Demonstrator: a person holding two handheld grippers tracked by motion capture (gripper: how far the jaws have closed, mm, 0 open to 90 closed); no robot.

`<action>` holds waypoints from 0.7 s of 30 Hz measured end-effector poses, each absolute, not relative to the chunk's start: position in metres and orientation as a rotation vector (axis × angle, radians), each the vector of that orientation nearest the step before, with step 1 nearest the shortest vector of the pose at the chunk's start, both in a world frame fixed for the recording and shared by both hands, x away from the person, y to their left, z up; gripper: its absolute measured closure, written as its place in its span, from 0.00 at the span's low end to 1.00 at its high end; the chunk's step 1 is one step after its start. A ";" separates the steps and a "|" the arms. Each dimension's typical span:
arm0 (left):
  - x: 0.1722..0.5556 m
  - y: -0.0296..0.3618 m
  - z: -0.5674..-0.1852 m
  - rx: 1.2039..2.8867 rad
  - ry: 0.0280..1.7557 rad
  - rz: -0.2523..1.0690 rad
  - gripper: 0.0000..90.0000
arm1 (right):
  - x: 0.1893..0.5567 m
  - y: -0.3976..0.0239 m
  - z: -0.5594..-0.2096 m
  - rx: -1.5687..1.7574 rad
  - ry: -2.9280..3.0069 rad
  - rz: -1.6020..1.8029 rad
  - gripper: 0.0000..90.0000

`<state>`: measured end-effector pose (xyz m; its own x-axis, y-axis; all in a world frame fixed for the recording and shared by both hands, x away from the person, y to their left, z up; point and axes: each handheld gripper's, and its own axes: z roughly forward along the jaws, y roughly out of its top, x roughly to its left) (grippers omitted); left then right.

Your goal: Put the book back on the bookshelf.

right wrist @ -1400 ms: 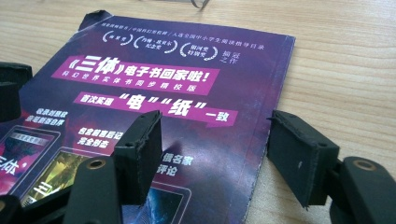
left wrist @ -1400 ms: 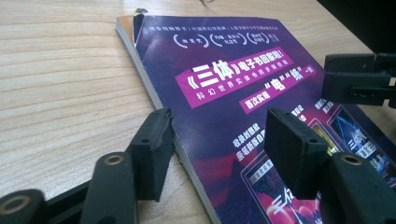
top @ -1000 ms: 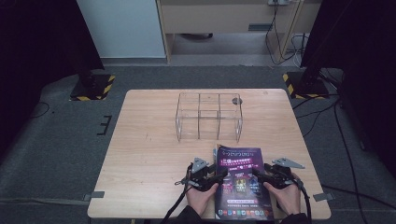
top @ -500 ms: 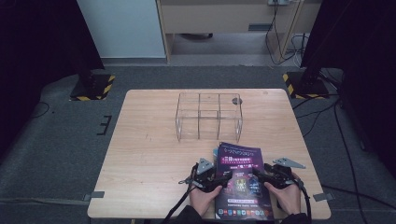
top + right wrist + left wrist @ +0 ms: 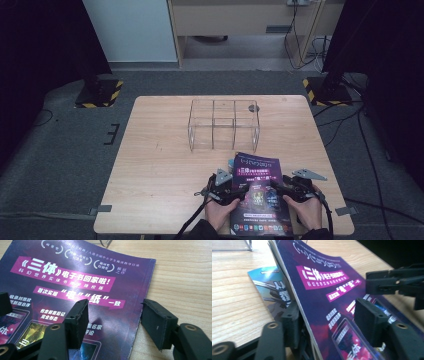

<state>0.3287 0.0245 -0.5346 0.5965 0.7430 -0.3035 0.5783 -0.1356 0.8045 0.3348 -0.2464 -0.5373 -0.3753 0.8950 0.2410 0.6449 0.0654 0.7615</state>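
Near table edge, high view: two hands come in from the bottom, each holding a gripper, with a purple magazine between them. The magazine lies at the near edge of the table, right of centre, its far end raised a little off the wood.

Left gripper: at the magazine's left edge. In the left gripper view one jaw sits under the lifted edge and the other over the cover, with the page stack between them. Jaws are narrow; they look clamped on the magazine, though contact of the upper pad is not fully clear. The right gripper's black jaws show farther off, over the cover.

Beneath the magazine's left edge lies a second printed sheet, a blue booklet, flat on the table; a corner of it peeks out in the high view.

Right gripper: at the magazine's right edge. In the right gripper view the jaws stand apart, one over the cover, the other over bare wood just beyond the edge. The edge lies in the gap; neither pad presses it.

Farther back, mid-table: a clear rack with several compartments, standing upright, apart from the magazine. A small dark round object sits by its far right corner.

Beyond the table: grey floor, yellow-black striped stand bases, cables.
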 end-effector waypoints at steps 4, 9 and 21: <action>0.328 0.022 -0.534 1.844 1.097 0.268 0.63 | 0.335 -0.245 -0.537 1.546 2.049 1.203 0.43; 0.327 0.023 -0.533 1.846 1.111 0.296 0.75 | 0.335 -0.245 -0.537 1.545 2.053 1.202 0.42; 0.322 0.022 -0.529 1.857 1.039 0.361 0.85 | 0.335 -0.246 -0.537 1.555 2.058 1.228 0.39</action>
<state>0.3217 0.0222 -0.5290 0.5967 0.7827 -0.1770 0.5044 -0.1943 0.8413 0.3352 -0.2463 -0.5373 -0.3791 0.8894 0.2556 0.6474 0.0575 0.7600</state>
